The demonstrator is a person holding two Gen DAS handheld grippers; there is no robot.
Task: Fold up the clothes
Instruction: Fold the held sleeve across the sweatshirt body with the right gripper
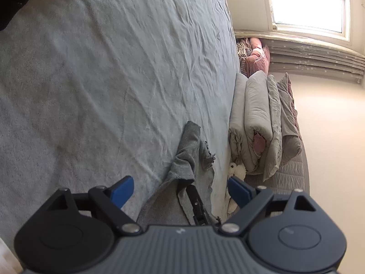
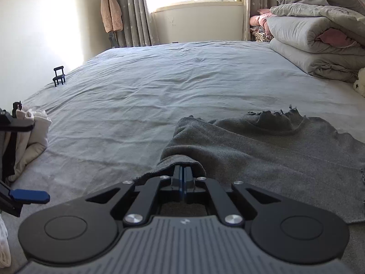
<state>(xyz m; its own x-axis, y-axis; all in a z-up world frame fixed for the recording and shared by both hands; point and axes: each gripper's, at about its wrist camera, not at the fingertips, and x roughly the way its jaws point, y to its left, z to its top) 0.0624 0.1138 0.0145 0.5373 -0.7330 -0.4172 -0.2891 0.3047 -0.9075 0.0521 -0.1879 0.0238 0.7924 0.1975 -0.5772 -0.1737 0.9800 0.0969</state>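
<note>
One grey garment (image 2: 262,153) is your work here, a soft knitted piece lying across the lower right of the right wrist view on the pale grey bedsheet (image 2: 159,86). Your right gripper (image 2: 183,173) is clenched on its near hem, where the cloth lifts into a small hood over the blue pads. Your left gripper (image 1: 180,188) stands released, its blue pads (image 1: 122,190) spread wide above the same garment, which shows low and centre in the left wrist view, running up as a narrow rumpled strip.

Expect it to behave as light, limp fabric: it will sag and drape from any pinch, drag on the sheet rather than slide cleanly, and stretch if you pull hard. Nothing about it looks fragile, though the ragged, fringed far edge (image 2: 276,114) could snag.

Take hold along a hem or corner, not mid-panel, so the fold line stays straight. A sensible place for your left pads is the same near hem, further along from the right grip, pinching a single layer only. Cream folded cloth (image 2: 32,137) sits at the left edge, well apart.
</note>
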